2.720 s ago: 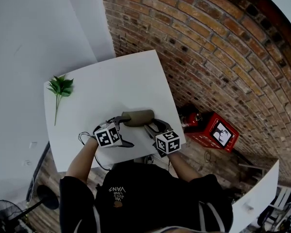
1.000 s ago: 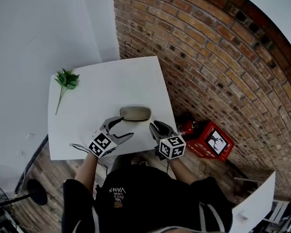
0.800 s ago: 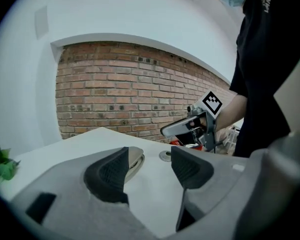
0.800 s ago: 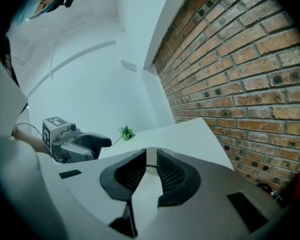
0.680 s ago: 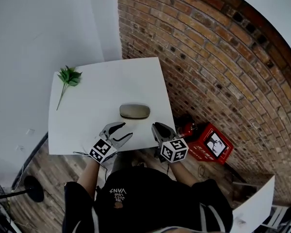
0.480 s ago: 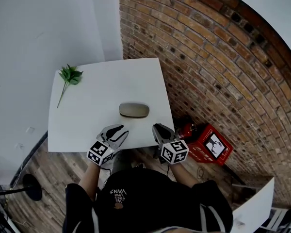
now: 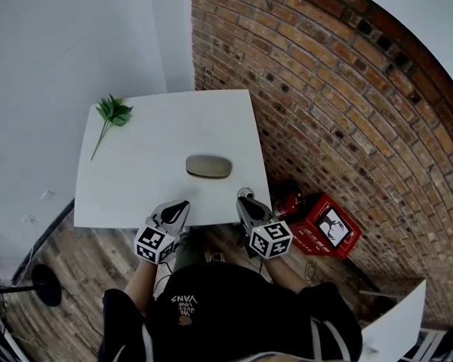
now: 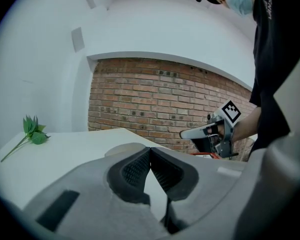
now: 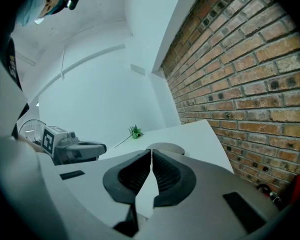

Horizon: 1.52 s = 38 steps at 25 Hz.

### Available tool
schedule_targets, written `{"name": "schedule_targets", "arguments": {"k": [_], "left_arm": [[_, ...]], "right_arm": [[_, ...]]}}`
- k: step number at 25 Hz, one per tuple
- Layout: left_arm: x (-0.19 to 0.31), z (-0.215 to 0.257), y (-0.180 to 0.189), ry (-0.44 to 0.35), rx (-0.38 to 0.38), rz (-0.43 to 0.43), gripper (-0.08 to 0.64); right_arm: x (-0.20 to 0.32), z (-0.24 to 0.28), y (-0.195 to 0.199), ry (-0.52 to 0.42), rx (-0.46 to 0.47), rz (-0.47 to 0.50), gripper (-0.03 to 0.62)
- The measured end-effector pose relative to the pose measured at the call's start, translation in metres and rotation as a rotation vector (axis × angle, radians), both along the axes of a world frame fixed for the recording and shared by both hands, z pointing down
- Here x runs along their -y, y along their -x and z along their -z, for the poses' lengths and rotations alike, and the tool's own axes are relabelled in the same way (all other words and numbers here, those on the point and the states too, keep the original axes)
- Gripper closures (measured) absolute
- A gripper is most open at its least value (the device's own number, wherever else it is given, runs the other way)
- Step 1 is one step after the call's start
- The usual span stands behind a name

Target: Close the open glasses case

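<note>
Now glasses case (image 7: 208, 166) shut on table (image 7: 136, 149); left gripper (image 7: 182, 204), right gripper (image 7: 244, 195) fingers just closed, empty.

Bright, even, diffuse light is filling every view; the white worktop (image 7: 151, 142) is carrying only faint, soft-edged shadows. Fisheye is bowing the brick wall (image 7: 325, 89) toward frame edges. Black vignette is ringing both gripper views; the left hand-held gripper (image 8: 150, 151) is looking soft up close.

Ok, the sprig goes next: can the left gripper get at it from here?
Probably yes: only bare table lies between the left gripper and the sprig at the far left corner; the closed glasses case sits off to the right.
</note>
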<state>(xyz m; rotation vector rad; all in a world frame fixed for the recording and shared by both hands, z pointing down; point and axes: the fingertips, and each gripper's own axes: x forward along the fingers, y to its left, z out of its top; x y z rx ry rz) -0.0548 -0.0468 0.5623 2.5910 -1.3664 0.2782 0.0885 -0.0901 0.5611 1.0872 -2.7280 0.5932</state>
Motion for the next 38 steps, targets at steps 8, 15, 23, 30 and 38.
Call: {"name": "schedule_targets", "arguments": {"k": [8, 15, 23, 30, 38], "left_arm": [[-0.021, -0.010, -0.018, 0.016, 0.012, -0.001, 0.549], [-0.032, -0.017, -0.019, 0.030, 0.007, 0.025, 0.551], [-0.036, -0.017, -0.018, 0.015, 0.007, 0.046, 0.551], [-0.036, -0.017, -0.018, 0.014, 0.012, 0.043, 0.551], [-0.029, -0.019, -0.016, 0.022, 0.023, 0.038, 0.551]], "right_arm": [[-0.016, -0.005, -0.002, 0.010, 0.008, 0.007, 0.591], [-0.031, -0.020, 0.001, 0.033, -0.034, 0.036, 0.594], [-0.036, -0.028, -0.003, 0.053, -0.051, 0.036, 0.594], [-0.035, -0.029, 0.000, 0.050, -0.059, 0.038, 0.594], [-0.029, -0.030, 0.002, 0.052, -0.065, 0.040, 0.594]]}}
